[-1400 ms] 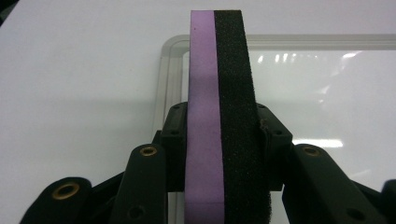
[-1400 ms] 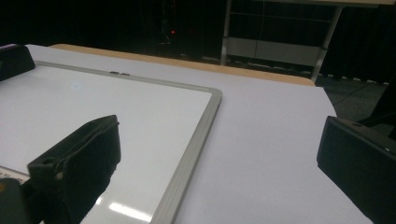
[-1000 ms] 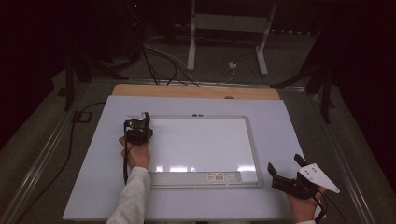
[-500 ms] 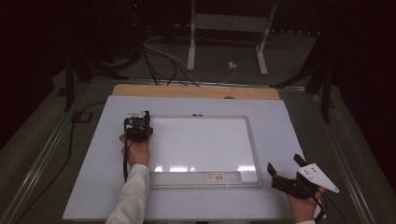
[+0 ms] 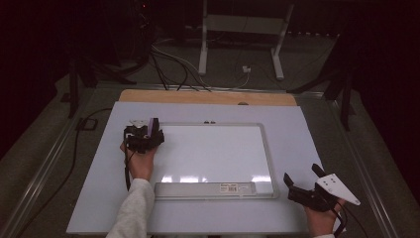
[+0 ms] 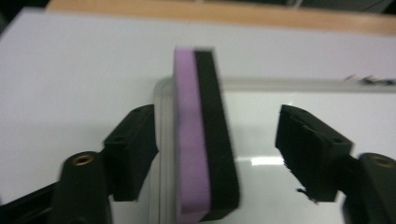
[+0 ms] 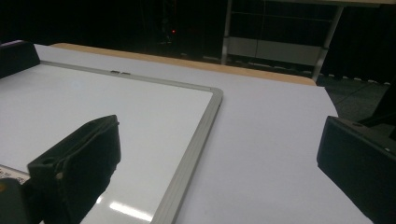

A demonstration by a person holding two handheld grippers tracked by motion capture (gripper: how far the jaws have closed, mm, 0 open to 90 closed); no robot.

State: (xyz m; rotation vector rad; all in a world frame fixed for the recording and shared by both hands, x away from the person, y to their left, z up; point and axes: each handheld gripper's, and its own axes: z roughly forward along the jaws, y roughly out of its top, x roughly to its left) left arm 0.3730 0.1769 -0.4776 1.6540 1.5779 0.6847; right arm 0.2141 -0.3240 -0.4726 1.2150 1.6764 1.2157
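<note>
- Your left gripper (image 5: 143, 135) sits where it was a second ago, at the far left corner of the white framed whiteboard (image 5: 213, 151).
- Its jaws gape around the upright purple-and-black foam eraser (image 6: 201, 140); only the left jaw seems to touch.
- Your right gripper (image 5: 301, 184) is unmoved, near right, jaws wide and empty.

You're working in a dark lab or recording studio: black surroundings, loose cables (image 5: 168, 69) on the floor, a white metal stand (image 5: 240, 34) behind your counter (image 5: 297, 129), and stand legs (image 5: 74, 84) alongside.
</note>
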